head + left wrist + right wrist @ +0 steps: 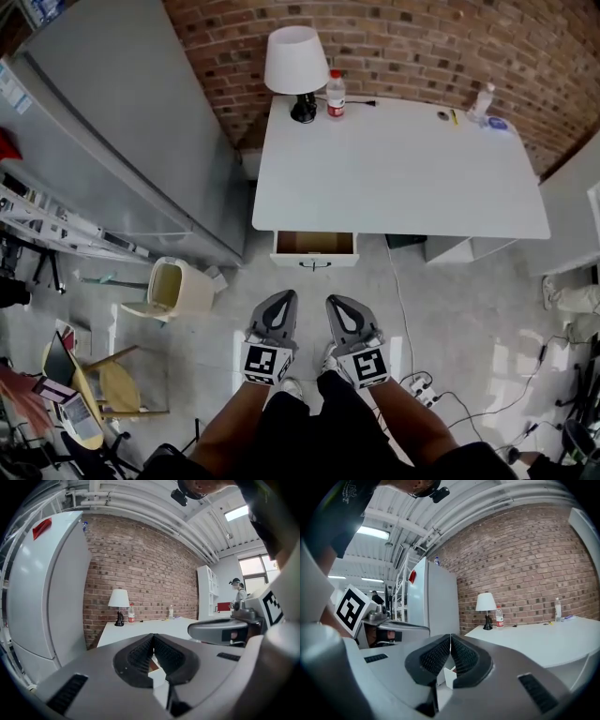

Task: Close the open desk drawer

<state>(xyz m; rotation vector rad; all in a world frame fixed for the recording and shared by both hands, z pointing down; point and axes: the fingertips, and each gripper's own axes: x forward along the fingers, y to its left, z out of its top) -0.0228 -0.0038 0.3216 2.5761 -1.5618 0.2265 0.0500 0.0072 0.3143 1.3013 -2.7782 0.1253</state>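
A white desk [403,178] stands against the brick wall. Its left drawer [315,250] is pulled open at the front edge, showing a brown inside and a dark handle. Both grippers hang side by side over the floor, well short of the drawer. My left gripper [284,302] is shut with nothing in it. My right gripper [338,307] is shut and empty too. In the left gripper view the jaws of my left gripper [153,639] meet at the tips, with the desk [140,629] beyond. In the right gripper view my right gripper [450,639] points toward the desk [543,637].
A white lamp [295,66] and a bottle [336,94] stand at the desk's back left; a second bottle [482,100] is at the back right. A tall grey cabinet [131,122] flanks the desk's left. A beige bin [178,286], a power strip [422,389] and cables lie on the floor.
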